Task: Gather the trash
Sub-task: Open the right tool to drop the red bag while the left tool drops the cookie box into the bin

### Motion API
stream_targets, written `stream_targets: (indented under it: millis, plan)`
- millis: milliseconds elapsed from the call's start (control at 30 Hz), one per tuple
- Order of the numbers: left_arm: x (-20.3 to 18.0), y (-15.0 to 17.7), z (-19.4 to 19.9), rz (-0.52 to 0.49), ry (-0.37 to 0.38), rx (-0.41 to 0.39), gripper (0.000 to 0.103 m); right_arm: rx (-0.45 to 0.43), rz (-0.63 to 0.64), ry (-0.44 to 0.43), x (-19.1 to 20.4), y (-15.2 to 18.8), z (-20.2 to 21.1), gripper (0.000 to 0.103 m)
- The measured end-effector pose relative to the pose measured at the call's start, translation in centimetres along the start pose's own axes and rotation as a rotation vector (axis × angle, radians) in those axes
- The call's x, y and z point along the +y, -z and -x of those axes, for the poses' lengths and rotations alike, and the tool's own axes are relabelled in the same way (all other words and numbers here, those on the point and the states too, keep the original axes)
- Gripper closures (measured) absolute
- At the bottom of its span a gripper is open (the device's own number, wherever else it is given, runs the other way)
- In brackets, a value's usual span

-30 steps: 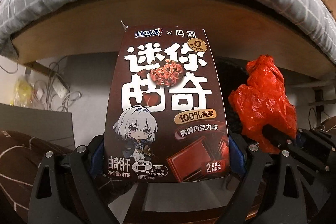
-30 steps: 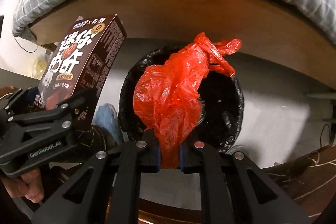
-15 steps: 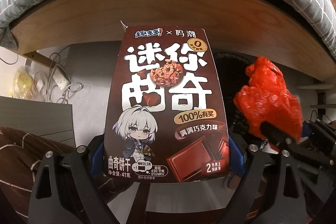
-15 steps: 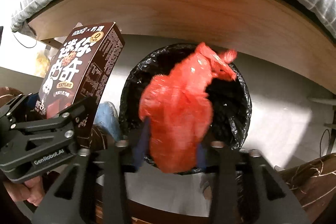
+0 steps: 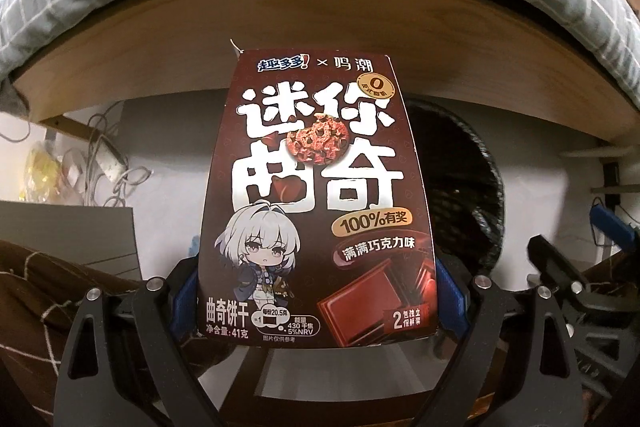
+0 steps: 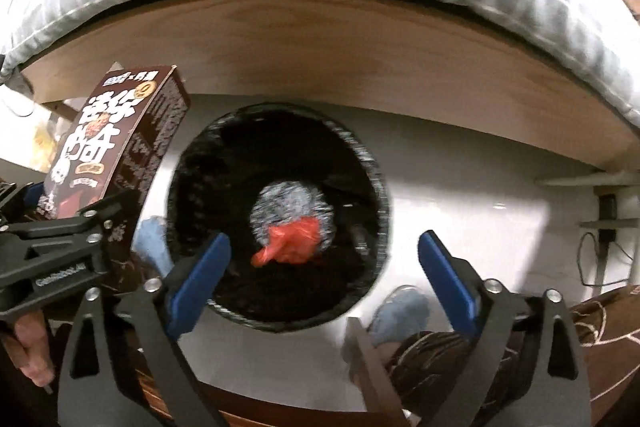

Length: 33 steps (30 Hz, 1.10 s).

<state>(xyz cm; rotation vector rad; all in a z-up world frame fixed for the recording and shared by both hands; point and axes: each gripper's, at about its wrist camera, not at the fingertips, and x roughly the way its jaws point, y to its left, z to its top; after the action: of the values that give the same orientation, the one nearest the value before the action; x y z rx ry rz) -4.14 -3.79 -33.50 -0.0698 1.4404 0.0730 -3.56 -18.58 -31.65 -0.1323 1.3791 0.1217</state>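
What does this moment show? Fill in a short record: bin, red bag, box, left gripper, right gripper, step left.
bin: round bin with black liner, on the floor by the bed
red bag: red plastic bag inside the bin
box: brown cookie box, upright
left gripper: left gripper clamped on the box
right gripper: right gripper above the bin, jaws opening, nothing between them
step left: box not yet binned

Cookie box (image 5: 316, 195) hides the bin's (image 5: 476, 195) left side; bin contents blurred

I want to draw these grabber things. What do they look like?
Both are black frames with silver bolts. The right gripper has two long blue pads. The left gripper has blue pads too, and white lettering on its side, too blurred to read.
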Motion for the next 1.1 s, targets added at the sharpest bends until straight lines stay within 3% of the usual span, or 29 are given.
stream_targets:
  millis: [400, 633, 1100]
  plan:
    - [-4.5, 0.1, -0.4, -0.078, 0.018, 0.007, 0.014, -0.059, -0.125, 0.073, -6.4, 1.1, 2.2, 0.007]
    - [-6.1, 0.1, -1.8, -0.102, 0.036, 0.036, 0.014, -0.077, -0.164, 0.080, -7.5, 0.9, 2.1, 0.007]
    - [-7.4, -0.5, -2.3, -0.112, 0.013, 0.002, 0.009, -0.072, -0.190, 0.061, -8.1, 0.9, 1.1, 0.007]
